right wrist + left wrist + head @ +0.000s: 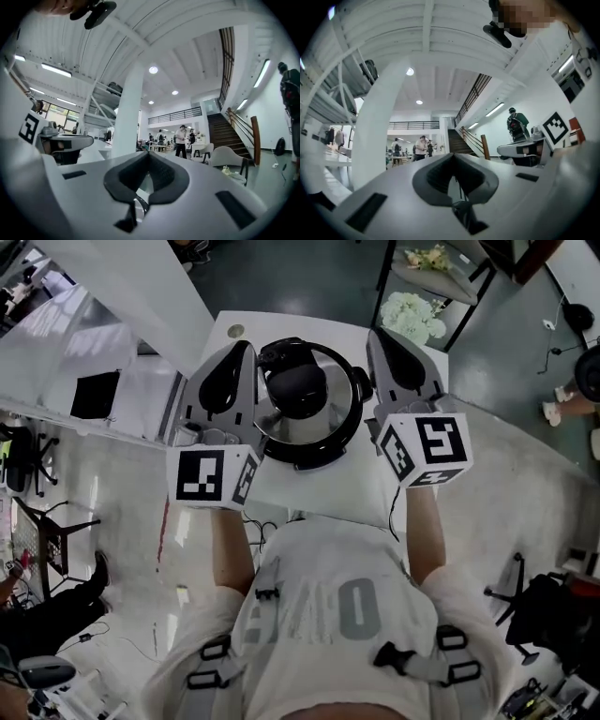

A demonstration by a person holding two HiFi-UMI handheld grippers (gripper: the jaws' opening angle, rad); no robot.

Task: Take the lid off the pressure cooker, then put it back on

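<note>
In the head view the pressure cooker [307, 404] stands on a small white table [323, 491], its steel lid with a black knob [302, 388] sitting on the pot. My left gripper [247, 349] is held up over the cooker's left side and my right gripper [374, 337] over its right side. Both are well above the pot and touch nothing. In the left gripper view the jaws [453, 155] meet with nothing between them, and the right gripper view shows its jaws [149, 153] closed and empty too. Both gripper views look out across the hall, so the cooker is hidden there.
White flowers [412, 315] lie on a rack behind the table's far right. A dark panel [95, 395] sits on a desk to the left, and office chairs [19, 465] stand on the floor. A white column [126, 117], stairs [232, 133] and distant people show ahead.
</note>
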